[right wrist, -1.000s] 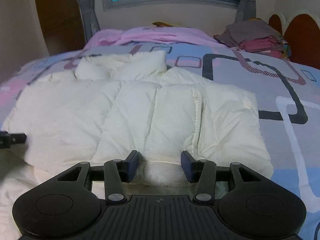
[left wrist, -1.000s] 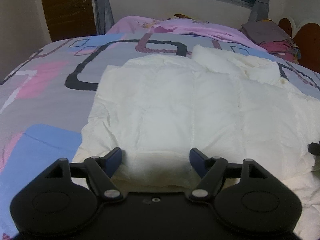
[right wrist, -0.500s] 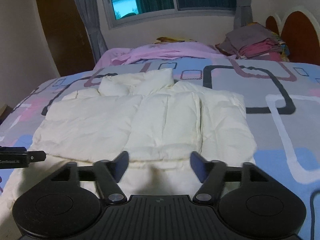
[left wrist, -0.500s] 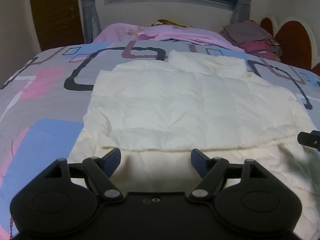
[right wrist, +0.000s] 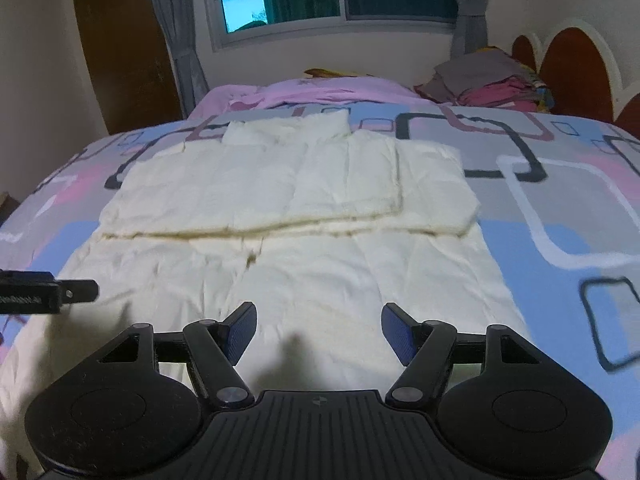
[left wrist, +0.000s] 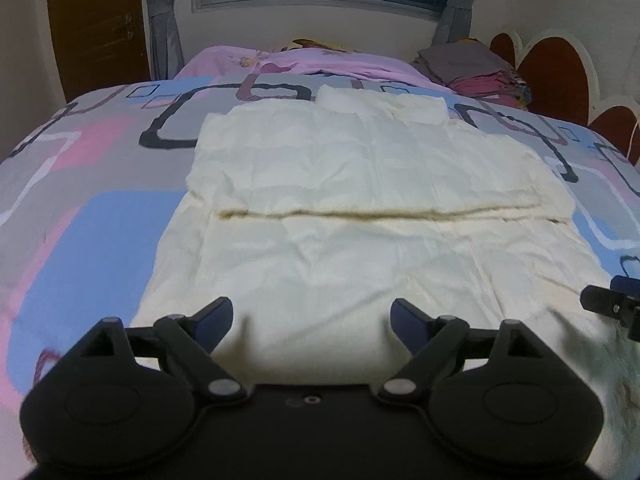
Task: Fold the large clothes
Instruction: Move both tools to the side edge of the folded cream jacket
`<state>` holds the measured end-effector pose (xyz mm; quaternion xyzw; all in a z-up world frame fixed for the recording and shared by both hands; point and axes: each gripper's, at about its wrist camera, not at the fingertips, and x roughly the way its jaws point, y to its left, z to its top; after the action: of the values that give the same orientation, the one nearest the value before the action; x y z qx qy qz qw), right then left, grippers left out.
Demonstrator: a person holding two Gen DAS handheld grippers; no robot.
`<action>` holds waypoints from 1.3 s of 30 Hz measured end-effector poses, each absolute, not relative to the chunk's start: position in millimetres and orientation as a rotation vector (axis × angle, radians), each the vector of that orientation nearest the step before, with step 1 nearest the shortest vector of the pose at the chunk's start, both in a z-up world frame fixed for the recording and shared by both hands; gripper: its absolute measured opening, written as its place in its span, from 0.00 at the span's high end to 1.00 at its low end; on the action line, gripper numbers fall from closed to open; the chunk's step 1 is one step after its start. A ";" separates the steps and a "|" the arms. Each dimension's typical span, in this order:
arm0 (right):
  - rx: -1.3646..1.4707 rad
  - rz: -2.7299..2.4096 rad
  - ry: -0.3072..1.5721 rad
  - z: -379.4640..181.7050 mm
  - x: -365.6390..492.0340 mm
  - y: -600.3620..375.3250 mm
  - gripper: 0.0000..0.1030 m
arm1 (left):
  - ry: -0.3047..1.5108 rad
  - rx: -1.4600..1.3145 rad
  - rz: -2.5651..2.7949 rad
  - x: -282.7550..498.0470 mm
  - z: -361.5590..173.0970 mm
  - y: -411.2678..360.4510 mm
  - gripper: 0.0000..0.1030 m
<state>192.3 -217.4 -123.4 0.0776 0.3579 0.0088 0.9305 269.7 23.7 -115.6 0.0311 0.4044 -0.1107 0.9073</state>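
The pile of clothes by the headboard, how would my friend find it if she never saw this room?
Start at the bed with the patterned cover and look to its far right corner beside the red scalloped headboard. The pile of folded clothes sits there, grey on top and pink underneath, unlike the big cream jacket spread flat mid-bed.

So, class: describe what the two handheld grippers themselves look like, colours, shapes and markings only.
Left gripper: matte black body, two rounded lobes with recessed discs, silver pivot screws, angled linkage arms, dark blue finger pads. Right gripper: same build, ribbed black centre plate with a small round mark, brighter textured blue pads. No cables or sleeves visible.
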 end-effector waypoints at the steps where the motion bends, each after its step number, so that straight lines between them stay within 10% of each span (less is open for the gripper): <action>1: 0.159 0.010 0.732 -123.0 183.4 -218.2 0.33 | 0.836 0.061 -0.231 262.6 -115.3 27.7 0.16; 39: 0.344 -0.305 0.806 -171.2 42.2 -290.1 0.24 | 0.971 -0.261 -0.215 164.4 -167.8 171.1 0.28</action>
<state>42.2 -290.1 -171.2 0.1660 0.3887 -0.1472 0.8943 164.4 171.1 -167.8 -0.1250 0.4646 -0.1027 0.8706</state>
